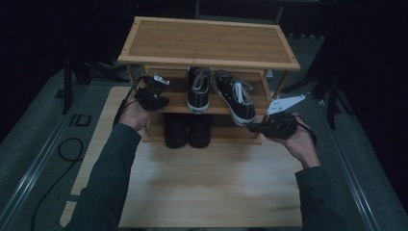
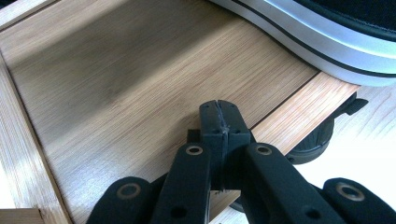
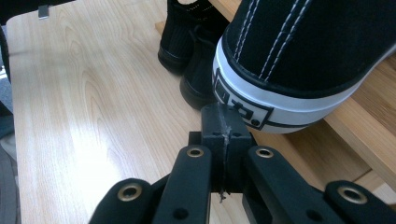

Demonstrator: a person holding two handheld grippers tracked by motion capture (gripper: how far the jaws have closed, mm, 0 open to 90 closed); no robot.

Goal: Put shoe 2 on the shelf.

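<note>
The right sneaker (image 1: 235, 96) is black canvas with white stitching, grey-white laces and a white rubber sole bearing a black stripe. It lies on the middle shelf (image 1: 175, 98) of the bamboo rack, turned askew, its heel (image 3: 261, 100) jutting past the shelf's front edge near the right corner. The left sneaker (image 1: 198, 89), of the same make, sits just beside it, straight, heel at the front edge, toe toward the back.

Middle shelf (image 1: 175, 98) left free; 2 sneakers (image 1: 198, 89) block right.
</note>
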